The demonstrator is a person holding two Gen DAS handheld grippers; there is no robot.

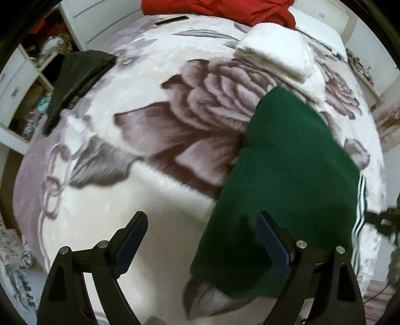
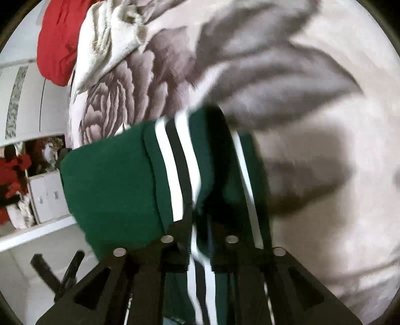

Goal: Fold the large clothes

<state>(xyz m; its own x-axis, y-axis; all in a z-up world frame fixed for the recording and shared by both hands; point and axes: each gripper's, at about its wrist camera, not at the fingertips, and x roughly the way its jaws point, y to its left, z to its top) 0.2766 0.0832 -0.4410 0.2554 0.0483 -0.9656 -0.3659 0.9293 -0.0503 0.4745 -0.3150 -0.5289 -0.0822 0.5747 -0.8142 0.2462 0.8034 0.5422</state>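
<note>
We are partway through the pile, as far as we can judge. A white garment (image 1: 275, 56) already lies folded in a neat stack near the far side of the bed (image 1: 175, 212), and a dark garment (image 1: 75, 80) lies flat near the bed's left edge; whether that one is finished we cannot tell. A red garment (image 1: 225, 10) sits crumpled at the far end, clearly not yet folded.

The piece in hand is the green garment (image 1: 287, 175), with white and black stripes down its side. In the left view it lies long and narrow on the bed's right half, looking doubled lengthwise already. We judge that at least one crosswise fold is left before it can join the stack.

Our left tool (image 1: 202, 237) hangs over the near end of the green garment with its jaws wide apart. One finger (image 1: 272, 240) is over the cloth and the other is over bare blanket, and nothing is gripped between them.

Our right tool (image 2: 200, 225) has its jaws drawn narrow, pinched on the striped edge of the green garment. The cloth bunches between the pads and rises off the bed there, so this tool holds the fabric for the next fold.
</note>
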